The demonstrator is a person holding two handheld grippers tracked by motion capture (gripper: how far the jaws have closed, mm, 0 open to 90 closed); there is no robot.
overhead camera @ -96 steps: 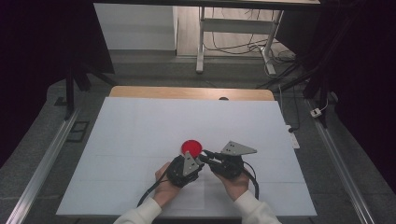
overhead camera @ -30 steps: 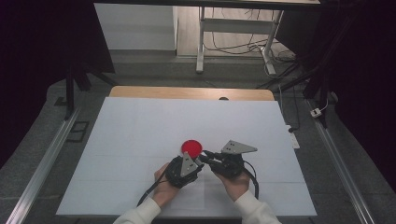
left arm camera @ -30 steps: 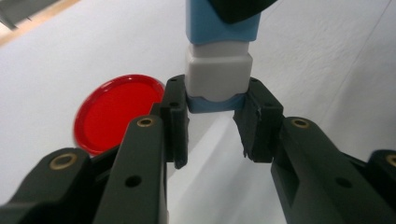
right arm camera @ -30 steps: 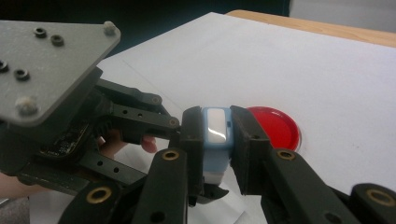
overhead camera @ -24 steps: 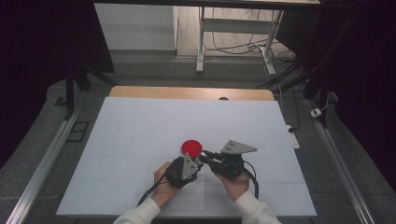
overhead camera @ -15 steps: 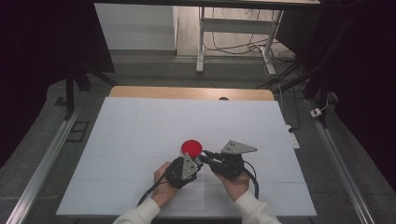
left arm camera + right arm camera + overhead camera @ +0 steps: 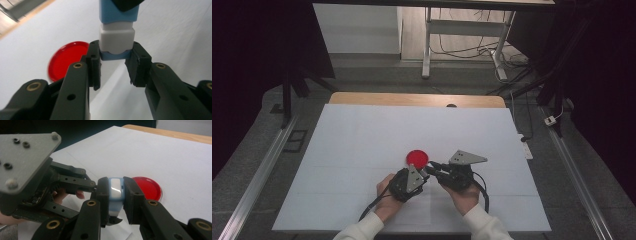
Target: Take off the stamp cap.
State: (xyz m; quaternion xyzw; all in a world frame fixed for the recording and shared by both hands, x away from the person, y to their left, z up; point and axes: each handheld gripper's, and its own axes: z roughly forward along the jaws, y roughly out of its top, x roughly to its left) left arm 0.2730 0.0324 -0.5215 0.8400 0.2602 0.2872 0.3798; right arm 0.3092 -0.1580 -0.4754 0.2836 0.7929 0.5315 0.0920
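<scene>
Forearms: two white sleeves enter from the near edge of the table, one hand on each gripper.
Left gripper: sits at the near centre of the table, jaws pointing right and slightly far. In the left gripper view its jaws are clamped on the lower blue end of a small block, pads pressing on both sides.
Right gripper: lies just right of the left gripper, jaws pointing left toward it, grey three-cornered plate on top. In the right gripper view its jaws are clamped on the same block from either side.
Block: a small blue and white piece, squared with rounded corners, held off the table surface between the two grippers. White middle section, blue sections at each end as seen in the left gripper view. In the right gripper view it shows a pale glossy face in a blue frame.
Red disc: flat, round, lying on the white surface just beyond the meeting jaws, apart from the block and from both grippers.
Table: covered with a white sheet; a wooden edge shows along the far side.
Beyond the table: grey floor with a metal frame and loose cables.
</scene>
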